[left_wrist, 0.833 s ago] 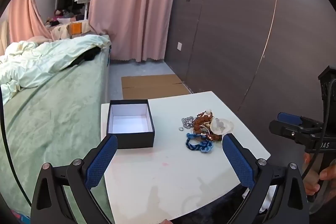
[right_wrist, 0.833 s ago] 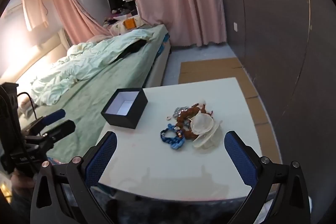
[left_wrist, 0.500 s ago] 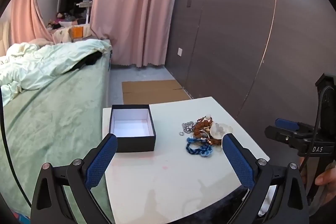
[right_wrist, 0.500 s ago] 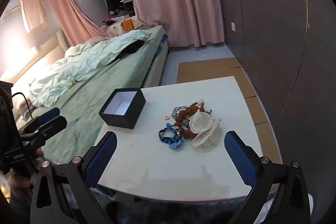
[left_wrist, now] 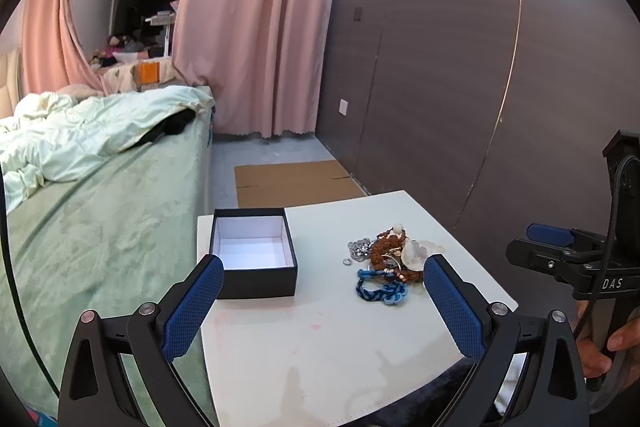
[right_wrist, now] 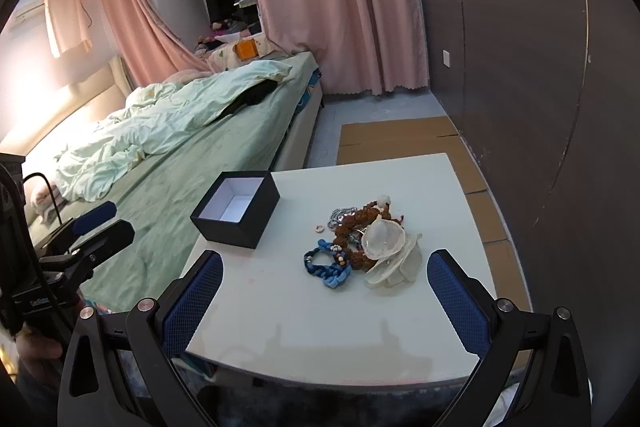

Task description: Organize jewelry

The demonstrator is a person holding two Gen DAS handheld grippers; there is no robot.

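A black jewelry box (left_wrist: 253, 253) with a white inside stands open and empty on the left of a white table (left_wrist: 320, 339). It also shows in the right wrist view (right_wrist: 237, 207). To its right lies a jewelry pile: a blue braided bracelet (left_wrist: 381, 287), brown beads (left_wrist: 384, 251), a silver chain (left_wrist: 359, 247), a small ring (left_wrist: 346, 261) and a clear pouch (right_wrist: 390, 249). My left gripper (left_wrist: 322, 281) is open and empty, above the table's near side. My right gripper (right_wrist: 324, 277) is open and empty, held back from the pile.
A bed with a green sheet (left_wrist: 88, 227) and rumpled quilt runs along the table's left side. A dark panelled wall (left_wrist: 460, 99) is on the right. Flat cardboard (left_wrist: 292, 181) lies on the floor beyond the table. Pink curtains (left_wrist: 256, 27) hang behind.
Both grippers have tilted up and drawn back slightly, so the table sits lower in both views. Box and jewelry have not moved. Both grippers stay open.
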